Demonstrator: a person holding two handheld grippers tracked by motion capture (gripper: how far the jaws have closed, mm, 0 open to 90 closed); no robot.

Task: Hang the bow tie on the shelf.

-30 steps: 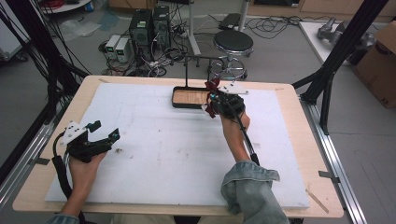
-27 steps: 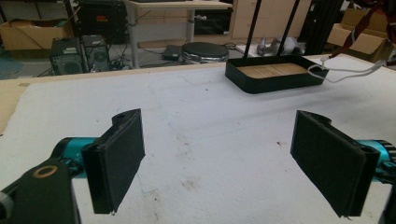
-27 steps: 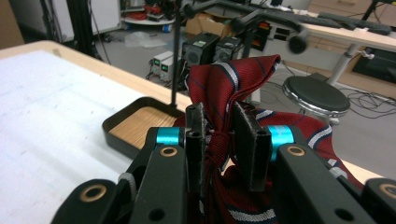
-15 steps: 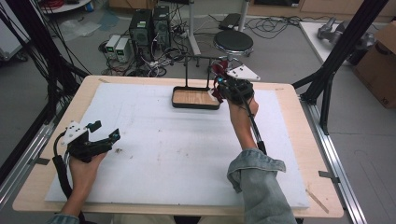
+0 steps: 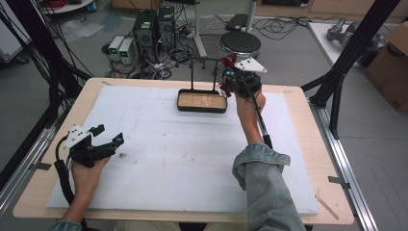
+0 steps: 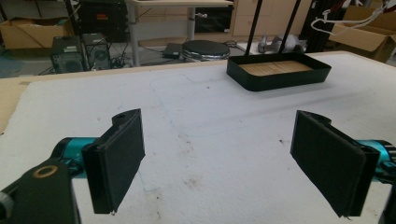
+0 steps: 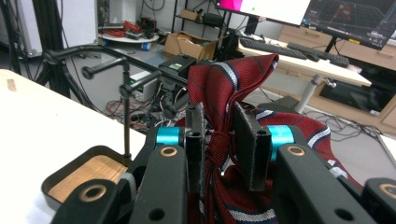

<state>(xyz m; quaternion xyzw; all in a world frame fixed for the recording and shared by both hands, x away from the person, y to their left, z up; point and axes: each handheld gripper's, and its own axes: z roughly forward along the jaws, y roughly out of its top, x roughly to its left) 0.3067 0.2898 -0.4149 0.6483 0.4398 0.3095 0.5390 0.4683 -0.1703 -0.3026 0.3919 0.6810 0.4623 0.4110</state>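
A dark red cloth point(image 7: 233, 79) with navy and white stripes is pinched between my right gripper's point(image 7: 222, 140) jaws. In the high view that right gripper point(image 5: 230, 72) hangs in the air at the right end of the black rack's bar point(image 5: 204, 59), the red cloth point(image 5: 230, 61) bunched at its tip. Below stands a black tray point(image 5: 202, 109) with a wooden floor, on the far middle of the mat; the tray's rim point(image 7: 93, 151) lies low left of the jaws. My left gripper point(image 5: 110, 134) rests near the left front, open, nothing between its pads point(image 6: 116, 163).
A white foam mat point(image 5: 168, 159) covers the wooden table. Behind the far edge are a round stool point(image 5: 240, 44), computer boxes point(image 5: 154, 24) and tangled cables on the floor. Black frame struts point(image 5: 346, 62) rise at both sides, with a cardboard box point(image 5: 389, 62) far right.
My right gripper has lifted the red cloth from over the tray's right end and carried it up and away to the rack's bar. The left gripper has stayed put.
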